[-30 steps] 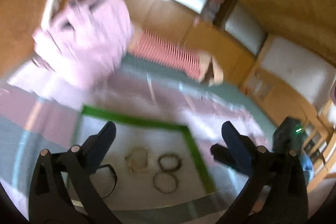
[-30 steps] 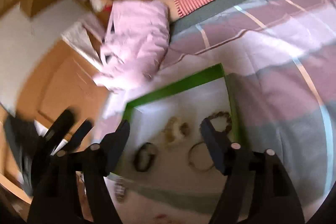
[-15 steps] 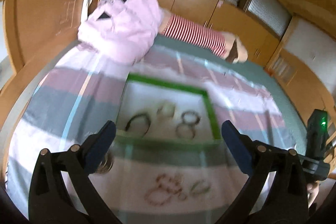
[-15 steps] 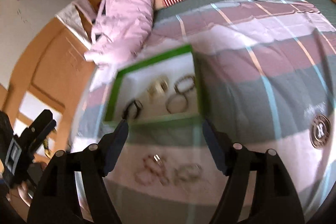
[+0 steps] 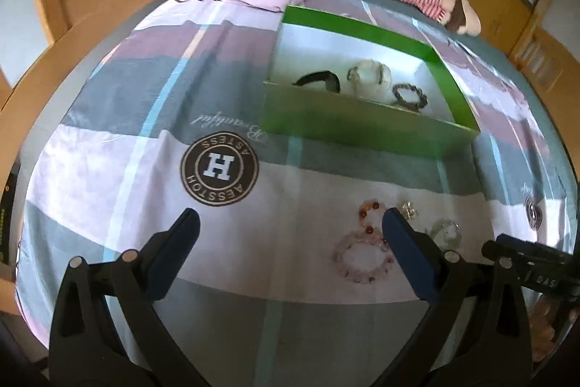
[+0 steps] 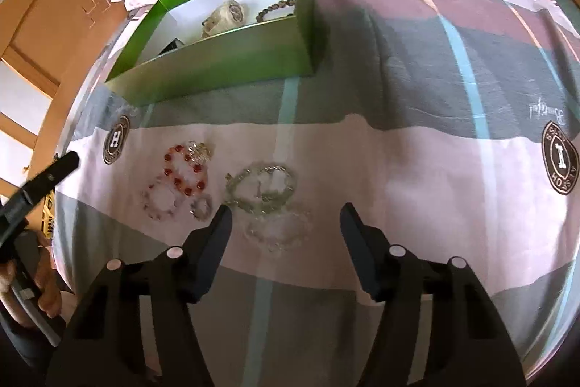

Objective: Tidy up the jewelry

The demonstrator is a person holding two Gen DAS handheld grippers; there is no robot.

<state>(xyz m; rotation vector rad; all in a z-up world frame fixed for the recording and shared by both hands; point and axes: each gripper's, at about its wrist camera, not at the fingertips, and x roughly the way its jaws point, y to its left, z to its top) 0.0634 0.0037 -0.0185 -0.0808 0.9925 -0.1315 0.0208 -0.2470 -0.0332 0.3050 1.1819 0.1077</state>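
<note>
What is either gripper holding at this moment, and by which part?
Nothing. The left gripper and right gripper are both open and empty above the bedspread; the bracelets lie untouched.

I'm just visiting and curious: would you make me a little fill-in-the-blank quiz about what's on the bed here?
1. The open box holding some bracelets is coloured ____.
2. The red bead bracelet lies on the bedspread, ____ the box.
3. The right gripper has its jaws ____, holding nothing.
4. The round brown logo has the letter ____ at its centre.

Missing words: green; outside; open; H
</note>
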